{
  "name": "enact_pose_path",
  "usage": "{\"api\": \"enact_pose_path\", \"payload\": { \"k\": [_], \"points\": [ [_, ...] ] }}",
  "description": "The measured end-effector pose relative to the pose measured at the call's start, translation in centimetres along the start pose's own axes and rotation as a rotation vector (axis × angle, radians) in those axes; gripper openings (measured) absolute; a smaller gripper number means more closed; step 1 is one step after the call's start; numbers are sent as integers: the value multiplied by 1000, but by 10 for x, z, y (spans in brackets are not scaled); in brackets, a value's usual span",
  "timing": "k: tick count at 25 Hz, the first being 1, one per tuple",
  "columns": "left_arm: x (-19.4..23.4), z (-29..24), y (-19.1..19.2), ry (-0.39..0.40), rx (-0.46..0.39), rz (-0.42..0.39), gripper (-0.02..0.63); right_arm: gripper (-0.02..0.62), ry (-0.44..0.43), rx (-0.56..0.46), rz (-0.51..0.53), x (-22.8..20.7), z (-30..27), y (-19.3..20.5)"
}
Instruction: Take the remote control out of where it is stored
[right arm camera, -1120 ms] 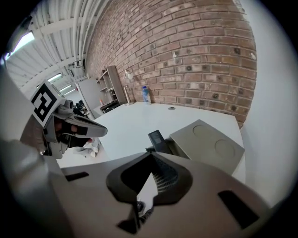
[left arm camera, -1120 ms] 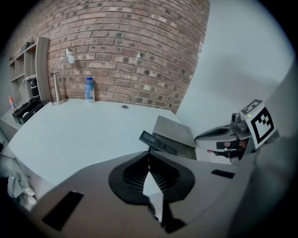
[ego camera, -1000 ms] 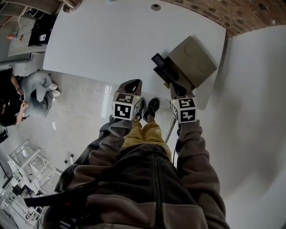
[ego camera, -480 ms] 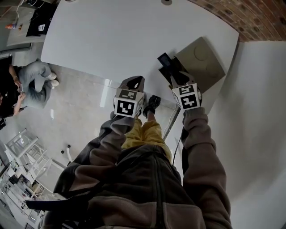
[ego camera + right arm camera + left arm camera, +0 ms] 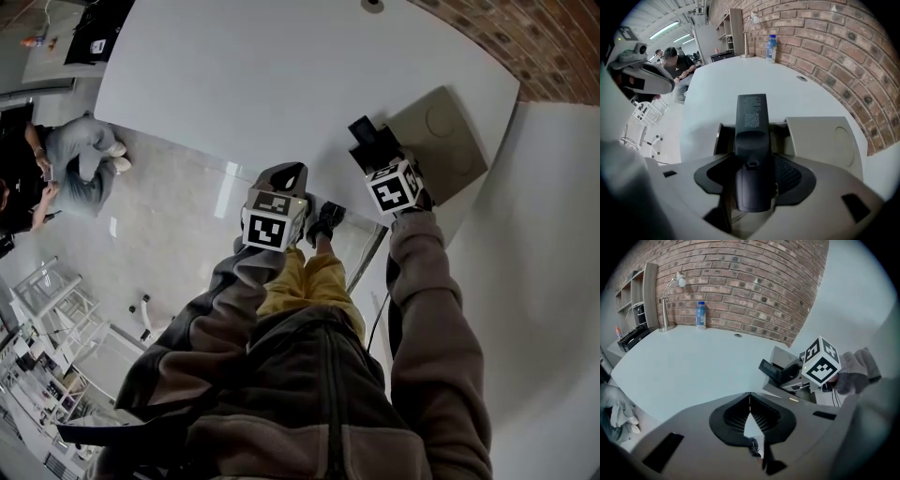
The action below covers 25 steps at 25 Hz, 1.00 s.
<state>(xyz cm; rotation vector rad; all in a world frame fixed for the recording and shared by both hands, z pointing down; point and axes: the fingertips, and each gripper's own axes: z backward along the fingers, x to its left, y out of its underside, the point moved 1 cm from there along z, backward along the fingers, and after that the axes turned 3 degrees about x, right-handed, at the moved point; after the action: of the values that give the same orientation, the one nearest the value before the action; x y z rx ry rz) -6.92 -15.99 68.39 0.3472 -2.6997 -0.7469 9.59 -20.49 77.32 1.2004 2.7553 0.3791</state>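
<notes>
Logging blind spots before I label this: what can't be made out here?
Remote control buttons: right gripper view shows only its labelled side.
Its label print: too small.
Box compartment contents: right gripper view, blocked by remote and right claw; head view, by the marker cube.

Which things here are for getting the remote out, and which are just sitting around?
For the job:
- remote control
- right gripper, shut on the remote
- open beige box on the white table

Just sitting around:
- water bottle
- desk lamp
- left gripper, shut and empty
</notes>
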Motion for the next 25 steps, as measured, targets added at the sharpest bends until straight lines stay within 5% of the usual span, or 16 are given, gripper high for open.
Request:
{"api": "enact_pose_path", "payload": {
  "k": [5,9,15,25],
  "points": [
    [9,12,1,-15,-10,12,6,236,41,30,19,0,-6,4],
    [12,25,-12,-18,-47,2,6,236,90,-38,32,0,20,-5],
    [-7,56,-54,10,-155,-48,6,236,200,-258,-62,-1,113,-33],
    [-85,171,-169,124,-510,-219,6,236,371,-668,-305,-6,310,-64]
  ]
}}
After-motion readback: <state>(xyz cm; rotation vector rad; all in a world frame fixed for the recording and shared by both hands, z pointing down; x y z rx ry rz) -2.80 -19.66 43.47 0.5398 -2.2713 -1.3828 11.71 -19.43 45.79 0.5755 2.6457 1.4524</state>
